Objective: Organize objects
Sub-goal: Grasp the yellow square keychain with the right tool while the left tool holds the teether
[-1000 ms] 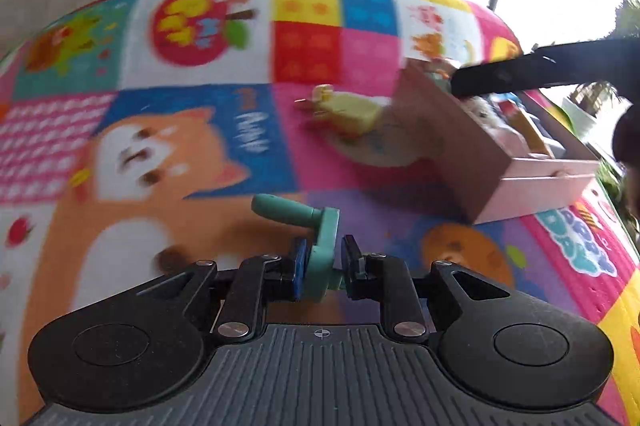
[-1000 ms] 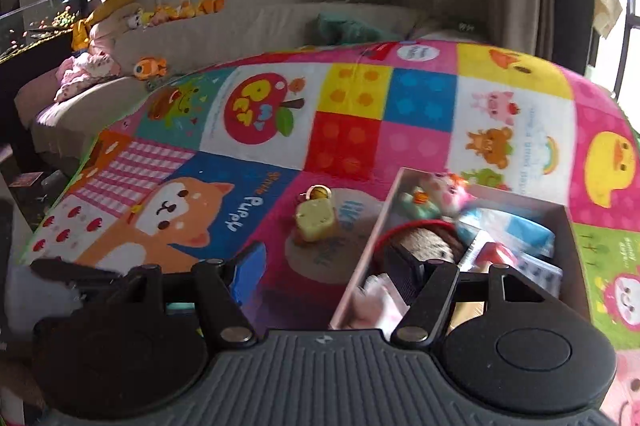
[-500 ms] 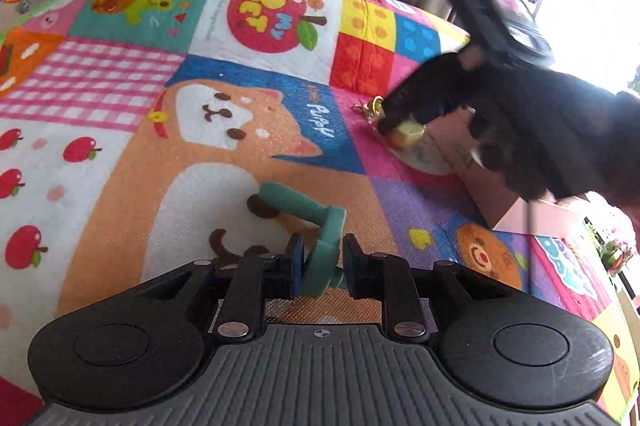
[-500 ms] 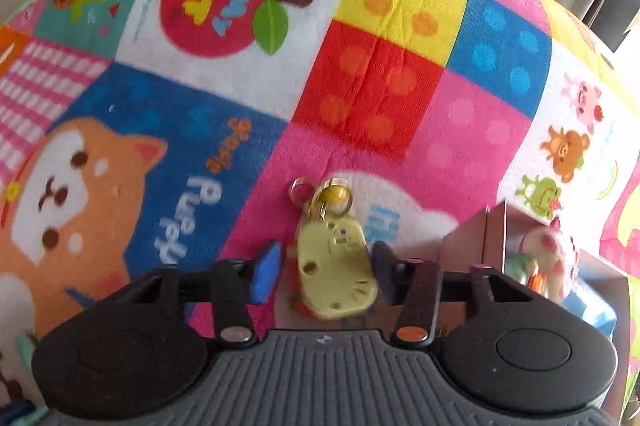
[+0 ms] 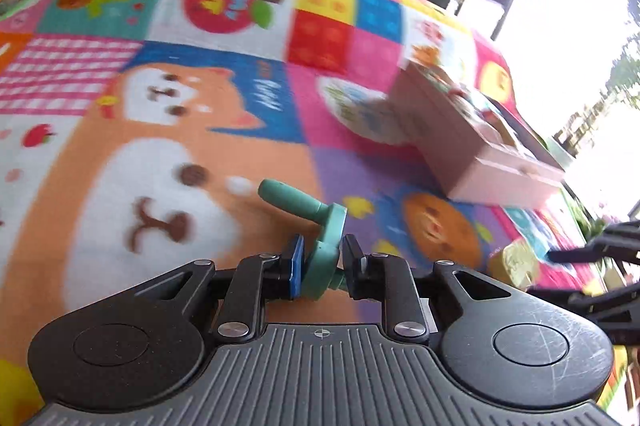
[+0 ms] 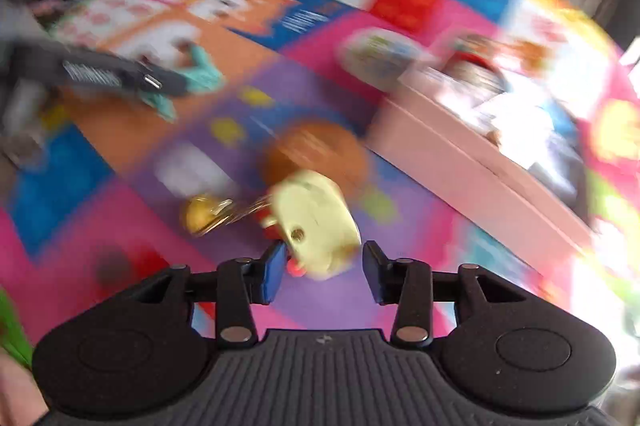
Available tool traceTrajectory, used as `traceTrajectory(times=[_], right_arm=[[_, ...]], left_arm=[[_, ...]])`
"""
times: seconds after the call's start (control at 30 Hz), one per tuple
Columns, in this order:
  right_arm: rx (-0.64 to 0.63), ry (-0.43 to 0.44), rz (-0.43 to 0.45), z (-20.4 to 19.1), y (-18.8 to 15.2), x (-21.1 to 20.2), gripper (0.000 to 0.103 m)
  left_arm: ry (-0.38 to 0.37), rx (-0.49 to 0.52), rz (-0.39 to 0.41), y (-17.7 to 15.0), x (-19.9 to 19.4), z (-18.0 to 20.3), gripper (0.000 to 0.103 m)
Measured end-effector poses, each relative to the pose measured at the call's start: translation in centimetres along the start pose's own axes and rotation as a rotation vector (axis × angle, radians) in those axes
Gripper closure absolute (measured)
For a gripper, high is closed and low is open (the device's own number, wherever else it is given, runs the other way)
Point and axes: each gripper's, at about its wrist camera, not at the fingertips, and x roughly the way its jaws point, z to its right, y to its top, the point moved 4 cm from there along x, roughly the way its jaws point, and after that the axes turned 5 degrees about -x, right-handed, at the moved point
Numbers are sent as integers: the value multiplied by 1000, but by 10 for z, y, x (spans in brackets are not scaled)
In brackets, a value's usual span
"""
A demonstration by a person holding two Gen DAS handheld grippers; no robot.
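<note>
Toys are being gathered toward the pink box (image 5: 472, 146), which sits on the bright play mat (image 5: 160, 154) with several small items already inside. That is probably why each hand carries one piece.

The left gripper (image 5: 320, 262) is nearly closed, its pads pinching the flat disc of a teal crank toy (image 5: 324, 246). The toy's handle sticks out forward and to the left. Gripping the thin disc edge-on gives the pads two flat faces to press, so the hold looks secure. This gripper slants down toward the mat, above the orange dog patch and well short of the box.

The right gripper (image 6: 324, 270) tilts more steeply toward the purple patch just in front of the box's near wall. Its view is badly smeared. A yellow charm (image 6: 316, 222) with a gold bell (image 6: 200, 216) on a ring lies between the fingers, mostly ahead of the pads. The jaws have just been opening, and a sliver of mat shows between the charm and the right-hand pad. It therefore seems loose rather than clamped, though the blur leaves some doubt. The charm is outside the box, near its front wall.
</note>
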Motion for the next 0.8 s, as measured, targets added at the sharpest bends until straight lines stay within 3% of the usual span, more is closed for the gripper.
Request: traceTrajectory(times=[0.07,0.13,0.23,0.4,0.63,0.7,0.8], right_arm=[[31,-113,-2,15,-24,-9,49],[92,-145,17,26,-41,-19,47],[209,-43,113,32,-52,-33,35],[146,48,263,11,-33,-33,33],[153,117,250,3,-5,12,34],[170,132,240,1,-5,18,45],[203,153,261,1,-13,13,45]], left_arm=[[-16,24,-15,-8,1,17,80],[-11,55,-22,-17,0,32,80],[34,110,-15,-26,-4,47,80],[85,138,-9,-36,-14,54,79],[144,185,17,-46,-19,62,78],[144,191,12,-46,-18,61,77],[134,194,14,-46,-17,60,77]])
